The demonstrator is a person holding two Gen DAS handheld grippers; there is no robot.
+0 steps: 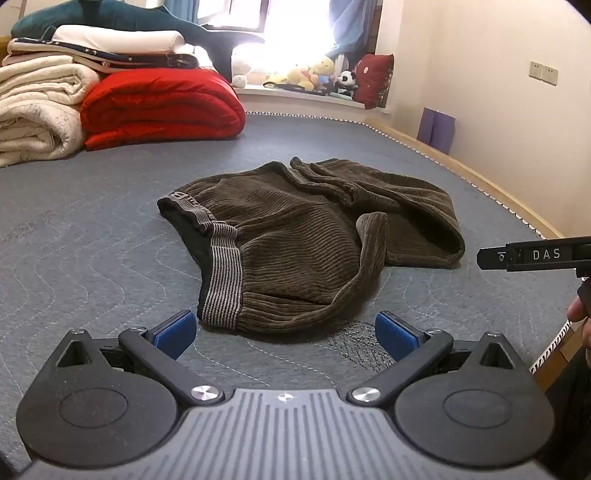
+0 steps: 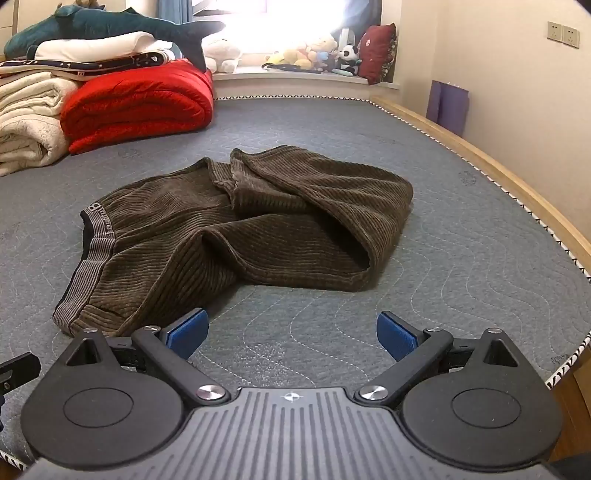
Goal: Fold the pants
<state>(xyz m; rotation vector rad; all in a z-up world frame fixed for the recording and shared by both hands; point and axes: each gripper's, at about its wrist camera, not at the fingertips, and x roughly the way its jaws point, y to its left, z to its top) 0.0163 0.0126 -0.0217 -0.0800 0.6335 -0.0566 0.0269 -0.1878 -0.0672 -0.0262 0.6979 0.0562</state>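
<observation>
Brown corduroy pants (image 1: 306, 240) lie crumpled on the grey quilted mattress (image 1: 92, 258), with the striped grey waistband (image 1: 221, 273) toward the near left and the legs bunched to the right. My left gripper (image 1: 284, 334) is open and empty, just short of the waistband end. My right gripper (image 2: 291, 334) is open and empty over bare mattress (image 2: 461, 240), with the pants (image 2: 240, 229) ahead and to its left. The right gripper's black side (image 1: 532, 254) shows at the right edge of the left wrist view.
Folded red (image 1: 162, 107) and cream blankets (image 1: 33, 107) with a plush shark (image 1: 155, 18) are stacked at the far left. Soft toys (image 1: 317, 74) and a red cushion (image 1: 373, 77) line the window sill. The wooden bed edge (image 1: 498, 192) and wall run along the right.
</observation>
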